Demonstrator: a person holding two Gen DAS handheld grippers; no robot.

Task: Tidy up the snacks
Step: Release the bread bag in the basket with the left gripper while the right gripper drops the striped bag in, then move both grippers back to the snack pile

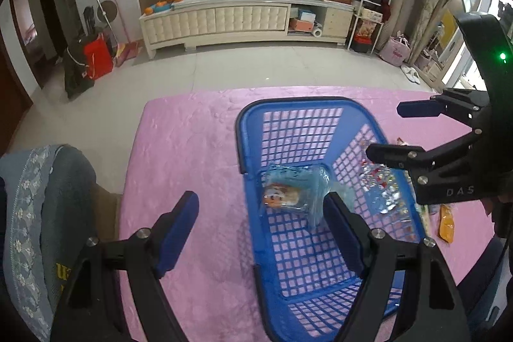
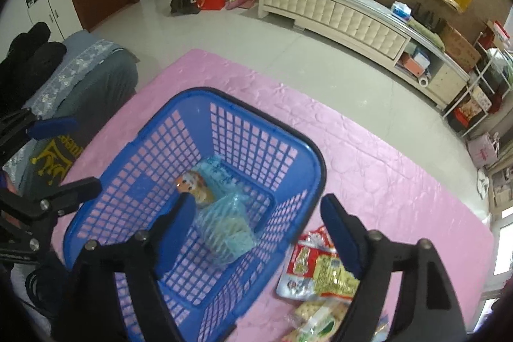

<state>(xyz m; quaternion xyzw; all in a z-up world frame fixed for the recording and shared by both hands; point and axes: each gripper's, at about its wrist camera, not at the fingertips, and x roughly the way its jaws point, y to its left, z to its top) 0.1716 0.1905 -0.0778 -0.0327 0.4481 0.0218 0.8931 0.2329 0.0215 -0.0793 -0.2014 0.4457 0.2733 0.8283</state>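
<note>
A blue plastic basket [image 1: 247,156] [image 2: 301,172] stands on the pink tablecloth. A light blue snack packet [image 1: 293,193] [image 2: 221,220] lies inside it. My left gripper [image 1: 261,225] is open and empty, over the basket's near left wall. My right gripper [image 2: 253,220] is open and empty, straddling the basket's right rim; it also shows in the left wrist view [image 1: 386,130]. A red and yellow snack packet [image 2: 312,268] and a cracker packet [image 2: 315,316] lie on the cloth right of the basket. A shiny packet [image 1: 380,185] shows through the basket's mesh wall.
The pink-covered table [image 1: 192,149] [image 2: 400,181] ends at the grey tiled floor. A grey sofa arm [image 1: 38,207] [image 2: 83,79] stands to the left. An orange packet [image 1: 446,223] lies right of the basket. A long white cabinet [image 1: 224,18] lines the far wall.
</note>
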